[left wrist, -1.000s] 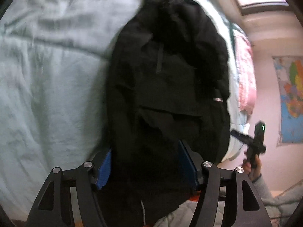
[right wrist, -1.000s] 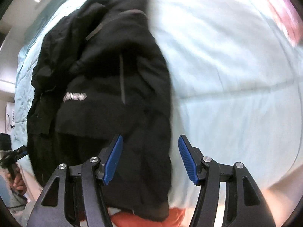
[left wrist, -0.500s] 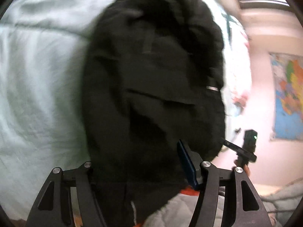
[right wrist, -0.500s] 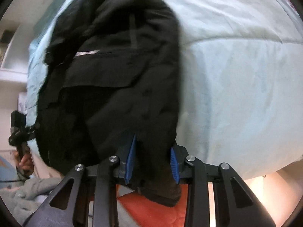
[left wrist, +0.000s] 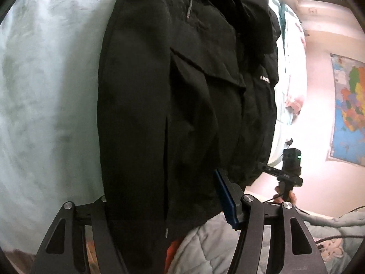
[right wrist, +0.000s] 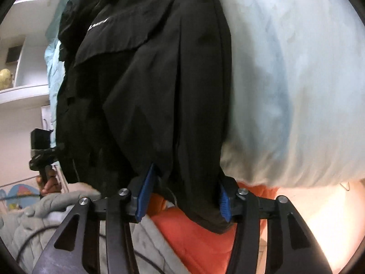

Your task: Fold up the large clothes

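Observation:
A large black jacket lies lengthwise on a pale blue duvet, and its hem hangs over the near edge of the bed. My left gripper straddles the hem and its jaws are closing. The fabric drapes over and hides the left finger. The right blue pad sits at the cloth's edge with its face still showing. In the right wrist view the jacket hangs between the blue pads of my right gripper. Those jaws are opening, with the hem loose between them.
The duvet spreads wide on one side of the jacket. Orange cloth and a grey quilted sleeve lie below the hem. A hand holds the other gripper's handle beside the bed. A map hangs on the pink wall; a white shelf stands at the left.
Both grippers dropped toward the jacket's hem. The jacket slid over the left gripper's left finger. The right gripper pinched the hem half a second ago and has since widened.

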`<action>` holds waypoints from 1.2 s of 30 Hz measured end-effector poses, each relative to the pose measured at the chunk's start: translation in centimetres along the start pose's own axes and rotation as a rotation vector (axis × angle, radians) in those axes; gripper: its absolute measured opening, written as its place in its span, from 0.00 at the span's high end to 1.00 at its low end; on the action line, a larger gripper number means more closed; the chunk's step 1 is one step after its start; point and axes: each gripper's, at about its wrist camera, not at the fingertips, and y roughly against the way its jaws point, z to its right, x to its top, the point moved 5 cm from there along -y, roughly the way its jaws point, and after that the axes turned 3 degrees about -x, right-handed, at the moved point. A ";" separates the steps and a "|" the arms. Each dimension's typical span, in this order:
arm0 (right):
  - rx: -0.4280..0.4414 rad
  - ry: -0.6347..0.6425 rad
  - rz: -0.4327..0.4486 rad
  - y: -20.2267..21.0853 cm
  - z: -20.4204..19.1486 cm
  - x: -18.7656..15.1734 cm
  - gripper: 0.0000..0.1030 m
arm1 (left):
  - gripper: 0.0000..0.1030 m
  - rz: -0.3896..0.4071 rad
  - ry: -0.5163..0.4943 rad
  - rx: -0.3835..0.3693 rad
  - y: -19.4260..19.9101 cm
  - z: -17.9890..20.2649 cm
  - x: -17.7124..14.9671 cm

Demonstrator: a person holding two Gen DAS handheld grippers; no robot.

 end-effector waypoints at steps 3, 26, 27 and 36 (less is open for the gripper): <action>0.044 0.003 0.057 1.5 -1.3 0.6 0.73 | 0.88 0.078 0.006 0.025 1.6 1.2 0.8; 0.053 -0.009 0.170 9.8 -1.7 5.8 0.69 | 0.89 0.249 -0.049 -0.093 9.3 5.1 7.6; 0.063 -0.040 0.156 9.0 -1.0 4.8 0.69 | 0.89 0.248 -0.045 -0.092 9.3 5.0 7.5; -0.024 -0.133 0.151 6.7 3.3 1.1 0.51 | 0.89 0.228 -0.044 -0.071 8.6 5.1 7.6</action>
